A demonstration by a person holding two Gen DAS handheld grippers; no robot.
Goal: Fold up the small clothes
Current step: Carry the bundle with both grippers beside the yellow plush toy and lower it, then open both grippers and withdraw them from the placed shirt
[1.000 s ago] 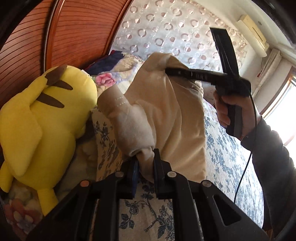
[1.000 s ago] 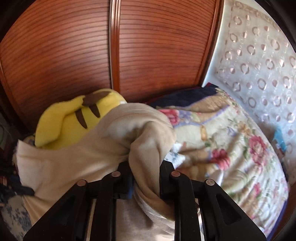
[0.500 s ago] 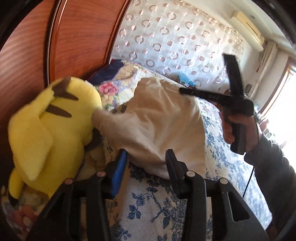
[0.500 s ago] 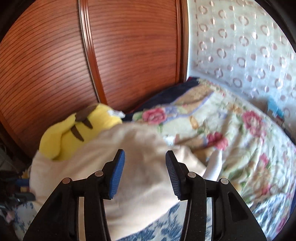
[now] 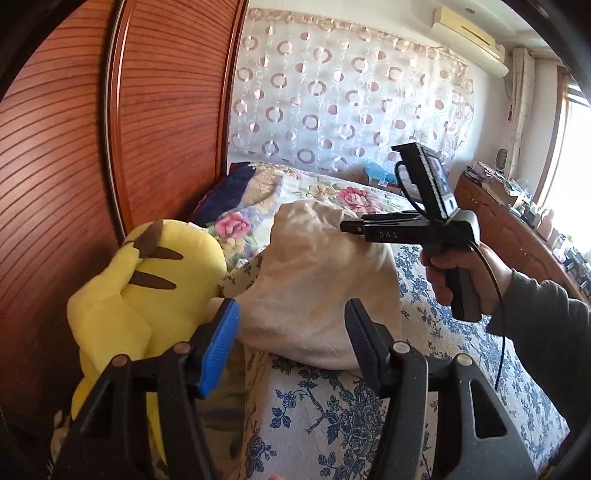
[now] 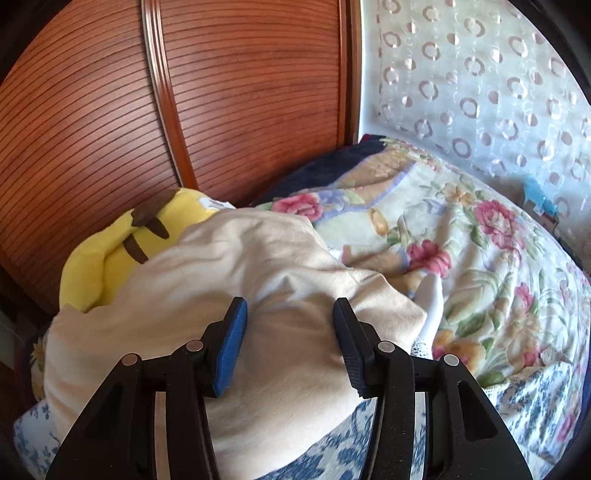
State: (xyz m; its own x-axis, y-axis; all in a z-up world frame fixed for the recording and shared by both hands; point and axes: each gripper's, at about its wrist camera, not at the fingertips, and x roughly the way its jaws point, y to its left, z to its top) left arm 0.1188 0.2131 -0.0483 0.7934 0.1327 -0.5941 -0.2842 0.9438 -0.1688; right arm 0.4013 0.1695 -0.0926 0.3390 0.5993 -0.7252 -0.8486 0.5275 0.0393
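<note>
Garment (image 5: 317, 291): cream/beige, soft knit, bunched in a rumpled heap, not flat, no clean fold lines visible. White piece (image 6: 430, 299) pokes out at its right edge; can't tell if it's part of it or separate. It sits on the blue-floral sheet (image 5: 332, 417), left side leaning on the yellow plush toy (image 5: 147, 288), far edge against the pink-flower quilt (image 6: 461, 251)

Left gripper (image 5: 291, 325): fingers spread wide, nothing held, just near side of the heap. Right gripper (image 6: 288, 325): also wide open, empty, over the heap; whether the tips touch the cloth, can't tell

Surface is a bed. Ribbed wooden panel (image 6: 240, 92) on the left, circle-pattern curtain (image 5: 351, 103) at the far wall, AC unit (image 5: 469, 33) high on the right, bright window (image 5: 576, 155) and cluttered dresser (image 5: 517, 229) on the right. No containers discernible
</note>
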